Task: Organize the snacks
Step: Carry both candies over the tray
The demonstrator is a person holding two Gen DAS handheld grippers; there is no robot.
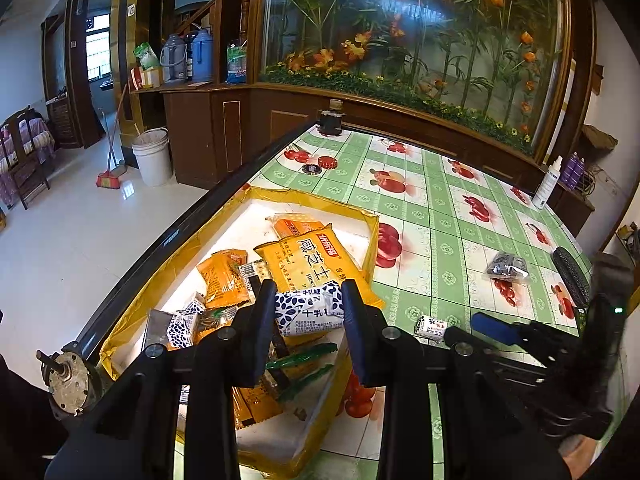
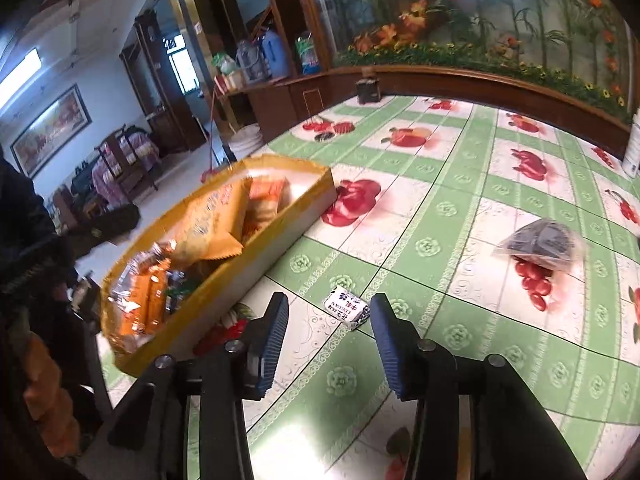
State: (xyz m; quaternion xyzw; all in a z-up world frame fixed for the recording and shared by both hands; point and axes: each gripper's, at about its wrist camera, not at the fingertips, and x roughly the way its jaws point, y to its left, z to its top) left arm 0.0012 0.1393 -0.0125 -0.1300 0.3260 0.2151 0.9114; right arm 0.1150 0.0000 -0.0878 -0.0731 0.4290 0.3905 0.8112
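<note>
My left gripper point(image 1: 308, 300) is shut on a white and blue patterned snack pack point(image 1: 310, 312), held above a yellow box point(image 1: 372, 236) of orange, white and green snack packs. A large orange cracker bag point(image 1: 308, 260) lies on top. A small white and blue candy point(image 1: 431, 328) lies on the tablecloth right of the box. In the right wrist view my right gripper point(image 2: 329, 308) is open just before that candy point(image 2: 346, 309), fingers apart on either side. The box point(image 2: 264, 256) is at left. A dark snack bag point(image 2: 540, 244) lies at right; it also shows in the left wrist view point(image 1: 506, 266).
Green checked tablecloth with fruit prints point(image 1: 440, 216) covers the table. A dark jar point(image 1: 331, 118), two bottle caps point(image 1: 320, 165) and a white spray bottle point(image 1: 548, 182) stand at the far side. A dark oblong object point(image 1: 570, 276) lies at right. Wooden planter wall behind; table edge at left.
</note>
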